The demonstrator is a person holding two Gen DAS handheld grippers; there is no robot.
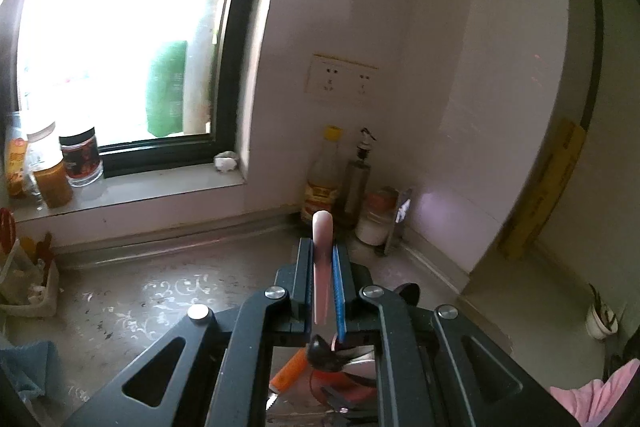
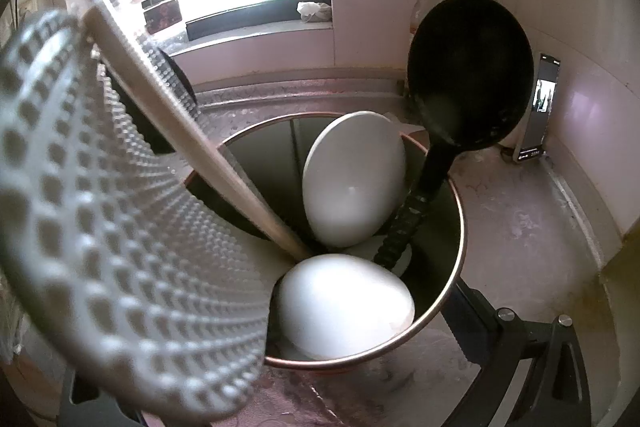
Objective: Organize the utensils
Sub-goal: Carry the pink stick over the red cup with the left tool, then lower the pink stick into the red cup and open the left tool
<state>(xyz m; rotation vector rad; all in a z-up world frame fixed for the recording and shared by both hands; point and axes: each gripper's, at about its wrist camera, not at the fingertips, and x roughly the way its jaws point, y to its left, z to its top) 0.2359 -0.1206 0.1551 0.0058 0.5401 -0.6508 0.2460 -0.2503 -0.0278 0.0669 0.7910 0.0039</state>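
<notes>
Your left gripper has its jaws clamped on a smooth, pale pink rod-shaped handle with a rounded tip that points to 12 o'clock; blue ribbed pads press its sides. Below the jaws, at 6 o'clock, lie an orange handle and a glossy black spoon bowl.

Only part of your right gripper's black frame shows, at 5 o'clock, so I cannot tell how its jaws stand. It sits against a round, copper-rimmed metal holder. Inside stand two smooth white oval spoons, a matte black ladle with a ribbed grip leaning to 1 o'clock, and a dimpled translucent rice paddle filling 9 o'clock.

The counter is grey stone with faint scroll patterns. Jars line the windowsill at 9 o'clock; a yellow-capped bottle stands in the tiled corner below a wall socket.
</notes>
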